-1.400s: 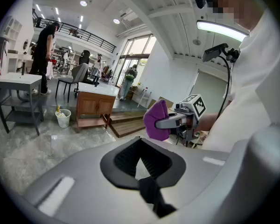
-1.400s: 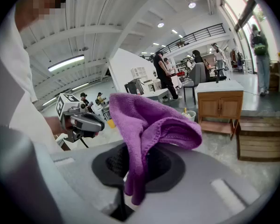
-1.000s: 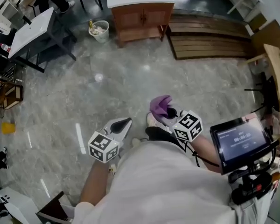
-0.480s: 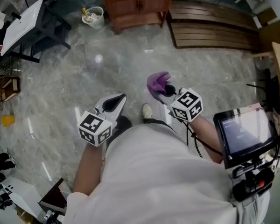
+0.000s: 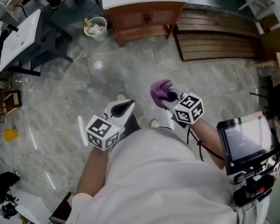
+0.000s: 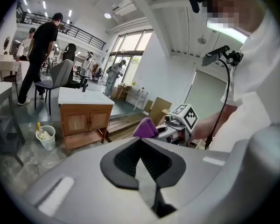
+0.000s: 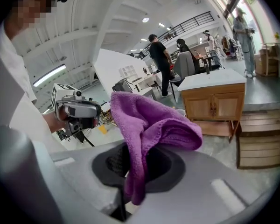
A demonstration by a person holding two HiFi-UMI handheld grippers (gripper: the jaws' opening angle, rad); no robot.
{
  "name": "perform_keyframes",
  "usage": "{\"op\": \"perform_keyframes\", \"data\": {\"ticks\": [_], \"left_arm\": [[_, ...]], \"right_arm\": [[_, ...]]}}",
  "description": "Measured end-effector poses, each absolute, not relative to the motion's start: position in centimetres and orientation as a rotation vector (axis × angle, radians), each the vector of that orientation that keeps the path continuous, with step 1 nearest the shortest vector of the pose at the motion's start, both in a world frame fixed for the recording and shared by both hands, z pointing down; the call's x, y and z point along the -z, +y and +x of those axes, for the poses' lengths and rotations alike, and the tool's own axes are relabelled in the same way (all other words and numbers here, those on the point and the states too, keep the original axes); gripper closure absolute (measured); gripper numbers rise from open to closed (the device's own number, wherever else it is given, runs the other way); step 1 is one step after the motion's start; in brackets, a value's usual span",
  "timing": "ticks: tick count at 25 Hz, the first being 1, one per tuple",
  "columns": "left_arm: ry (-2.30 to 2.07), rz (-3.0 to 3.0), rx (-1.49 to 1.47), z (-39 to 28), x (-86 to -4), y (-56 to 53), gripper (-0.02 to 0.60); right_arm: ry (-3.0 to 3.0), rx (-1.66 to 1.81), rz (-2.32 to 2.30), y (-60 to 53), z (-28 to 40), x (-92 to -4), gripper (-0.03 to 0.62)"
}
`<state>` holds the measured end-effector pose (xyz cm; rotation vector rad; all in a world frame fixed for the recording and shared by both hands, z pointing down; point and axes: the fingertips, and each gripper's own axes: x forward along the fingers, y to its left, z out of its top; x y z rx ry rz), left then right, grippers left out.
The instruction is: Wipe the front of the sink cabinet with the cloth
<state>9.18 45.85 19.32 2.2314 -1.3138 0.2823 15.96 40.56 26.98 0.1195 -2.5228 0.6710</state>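
Cloth (image 5: 159,91), purple, sits clamped between the fingers of the right gripper (image 5: 169,97), well apart from the sink cabinet (image 5: 147,17) across the floor (image 5: 130,69); the left gripper (image 5: 122,110) has its fingers together, empty.

Purple cloth (image 7: 149,120), brown cabinet (image 5: 147,17)

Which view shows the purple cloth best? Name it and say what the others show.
The right gripper view: the cloth fills the middle, pinched between the right gripper's jaws. The head view shows a small purple bunch; the left gripper view, only a distant corner.
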Motion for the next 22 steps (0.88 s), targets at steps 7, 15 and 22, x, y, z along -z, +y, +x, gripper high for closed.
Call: {"op": "perform_keyframes", "data": {"ticks": [7,15,22], "left_arm": [[-1.156,2.306,-0.301,-2.4,-19.4,37.3,0.578],[-1.095,2.319,-0.366,-10.7,-24.0,30.2,0.578],[-1.163,2.264,-0.346,-13.3,-29.0,22.1,0.578]], "right_arm": [[-2.446,-0.809,0.186,32.4,1.9,-28.9,0.534],[-2.405,-1.047,0.127,24.2,-12.4,-35.0,0.533],[-2.344,-1.313,0.045,13.4,-21.1,-43.3,0.534]]}}
